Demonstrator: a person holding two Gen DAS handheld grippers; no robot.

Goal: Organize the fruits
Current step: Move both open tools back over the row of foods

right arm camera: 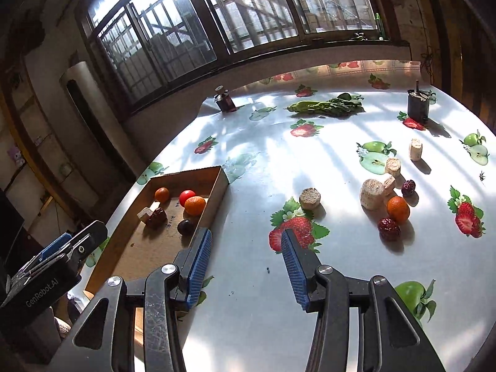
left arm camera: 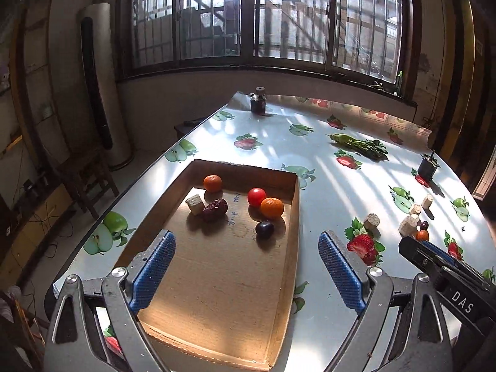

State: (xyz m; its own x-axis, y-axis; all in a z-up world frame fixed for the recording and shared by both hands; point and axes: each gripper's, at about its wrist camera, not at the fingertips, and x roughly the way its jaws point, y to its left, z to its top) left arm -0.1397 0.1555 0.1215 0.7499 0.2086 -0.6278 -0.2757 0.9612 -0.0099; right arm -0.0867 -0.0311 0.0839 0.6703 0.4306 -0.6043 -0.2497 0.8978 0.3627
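Though the box (left arm camera: 280,282) on the surface (right arm camera: 263,155) already holds two oranges, a tomato (left arm camera: 256,197), a date, a dark plum (left arm camera: 264,228) and one cork, I judge the sorting roughly half done: an orange (right arm camera: 398,209) and two dates still sit among corks well to its right; both the left hand-held gripper (left arm camera: 246,276) and right hand-held gripper (right arm camera: 246,266) stand apart, empty

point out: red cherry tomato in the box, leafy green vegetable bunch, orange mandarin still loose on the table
red cherry tomato (left arm camera: 256,197), left wrist view, centre of its skin
leafy green vegetable bunch (right arm camera: 325,105), right wrist view, middle of the leaves
loose orange mandarin (right arm camera: 398,209), right wrist view, centre of its peel
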